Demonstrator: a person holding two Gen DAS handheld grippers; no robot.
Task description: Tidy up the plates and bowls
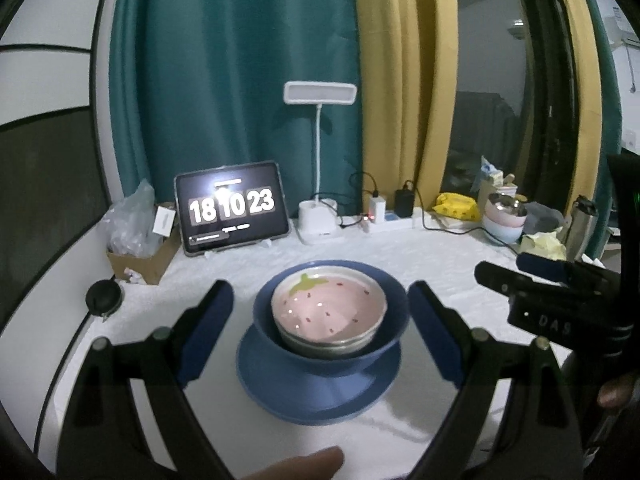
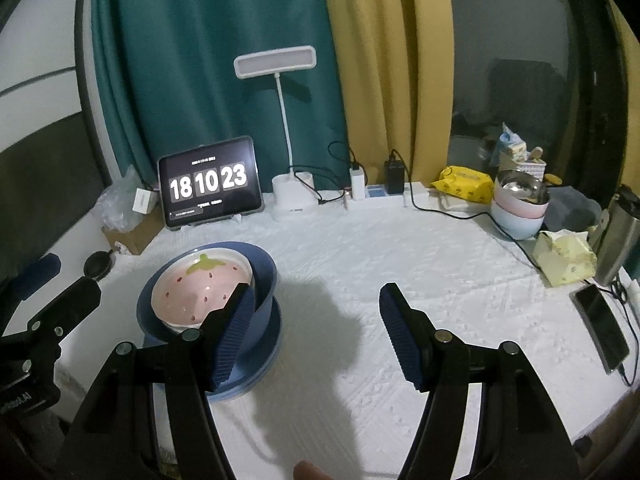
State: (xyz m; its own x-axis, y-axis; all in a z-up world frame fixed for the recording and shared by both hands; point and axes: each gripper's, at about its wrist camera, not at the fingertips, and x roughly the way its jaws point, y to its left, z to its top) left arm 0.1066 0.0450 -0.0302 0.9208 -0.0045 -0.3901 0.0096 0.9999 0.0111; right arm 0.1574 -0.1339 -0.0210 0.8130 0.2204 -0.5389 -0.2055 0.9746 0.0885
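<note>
Though both tools, left tool (image 1: pixel 320 328) and right tool (image 2: pixel 316 332), gape empty, the stacked bowls (image 1: pixel 330 312) on the blue plate (image 1: pixel 320 396) look glazed, slippery, breakable; grip the rim.

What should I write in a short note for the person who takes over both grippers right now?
Left gripper: open, empty, its fingers flanking the stack without touching.
Right gripper: open, empty, over bare cloth to the right of the stack.
Stack: strawberry bowl nested in blue bowl, on blue plate.
Done: this stack looks finished.
Left: pastel bowls at the back right remain apart; unclear whether they belong to the job.
</note>
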